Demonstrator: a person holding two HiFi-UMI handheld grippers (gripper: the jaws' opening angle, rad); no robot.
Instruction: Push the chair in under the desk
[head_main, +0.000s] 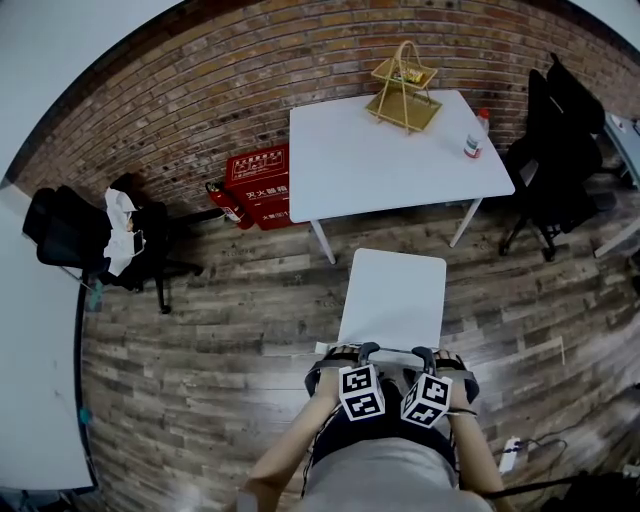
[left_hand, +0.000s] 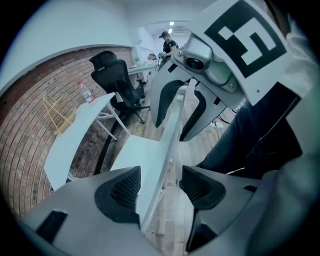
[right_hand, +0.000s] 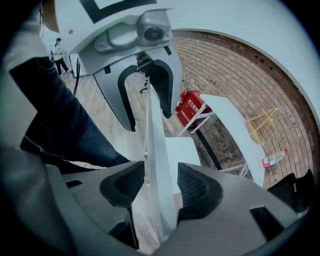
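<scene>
A white chair stands on the wood floor just in front of the white desk, its seat towards the desk. Both grippers sit on the top edge of its backrest, side by side. My left gripper is open and straddles the backrest edge, with a gap at the right pad. My right gripper is also open, the thin backrest standing between its pads with narrow gaps on both sides.
On the desk are a two-tier bamboo basket and a bottle. A black office chair stands at its right, another at the left wall. Red boxes sit against the brick wall. A power strip lies on the floor.
</scene>
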